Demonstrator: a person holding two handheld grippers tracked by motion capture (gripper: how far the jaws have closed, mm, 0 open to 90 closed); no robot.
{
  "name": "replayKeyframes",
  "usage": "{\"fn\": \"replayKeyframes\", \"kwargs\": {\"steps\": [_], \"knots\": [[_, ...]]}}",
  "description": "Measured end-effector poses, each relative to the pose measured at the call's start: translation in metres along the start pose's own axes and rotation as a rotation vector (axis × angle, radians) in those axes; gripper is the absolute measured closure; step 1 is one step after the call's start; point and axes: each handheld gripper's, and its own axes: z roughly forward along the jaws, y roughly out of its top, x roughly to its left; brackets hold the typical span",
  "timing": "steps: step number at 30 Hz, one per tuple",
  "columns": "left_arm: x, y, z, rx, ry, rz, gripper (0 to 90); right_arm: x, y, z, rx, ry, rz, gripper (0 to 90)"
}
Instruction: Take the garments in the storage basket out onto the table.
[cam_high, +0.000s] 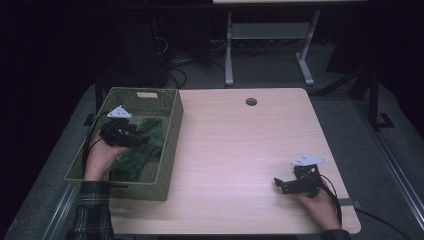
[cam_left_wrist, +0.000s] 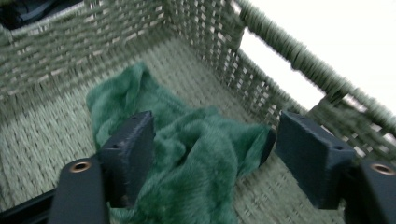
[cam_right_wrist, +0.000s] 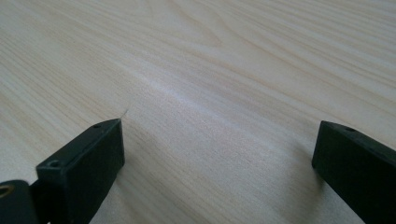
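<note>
1. Basket (cam_high: 170, 145) of woven green-grey fibre stands at the table's (cam_high: 240, 150) left edge; a crumpled green fleece cloth (cam_left_wrist: 196, 158) lies on the basket floor, near its right wall.
2. Left gripper (cam_left_wrist: 212, 154) hangs inside the basket, jaws apart, straddling the cloth but not yet pressing it.
3. Advice: sink lower, then pinch a thick fold, keeping clear of the basket wall.
4. Right gripper (cam_right_wrist: 217, 158) rests well away from the basket, jaws apart over bare wood.

Green fuzzy cloth (cam_left_wrist: 196, 154), olive woven basket (cam_high: 170, 135)
</note>
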Motion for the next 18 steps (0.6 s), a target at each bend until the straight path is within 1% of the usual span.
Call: {"fn": "replayKeyframes", "kwargs": {"steps": [2,3,6,8,10,13,18], "knots": [[0.002,-0.003,0.002,0.013,0.007,-0.009,29.7,0.0,0.0,0.0,0.0,0.0,0.0,2.1],[0.004,-0.005,0.002,0.027,0.014,-0.006,30.8,0.0,0.0,0.0,0.0,0.0,0.0,2.1],[0.008,-0.011,0.006,0.057,0.018,-0.012,32.7,0.0,0.0,0.0,0.0,0.0,0.0,2.0],[0.01,-0.014,0.009,0.073,0.014,-0.023,33.5,0.0,0.0,0.0,0.0,0.0,0.0,2.0],[0.012,-0.017,0.012,0.096,0.014,-0.02,34.4,0.0,0.0,0.0,0.0,0.0,0.001,2.0],[0.013,-0.02,0.016,0.115,0.0,-0.03,37.3,0.0,0.0,0.0,0.0,0.0,0.0,2.0],[0.015,-0.024,0.022,0.161,-0.007,-0.021,39.5,0.0,0.0,0.0,0.0,0.0,0.001,2.0]]}}
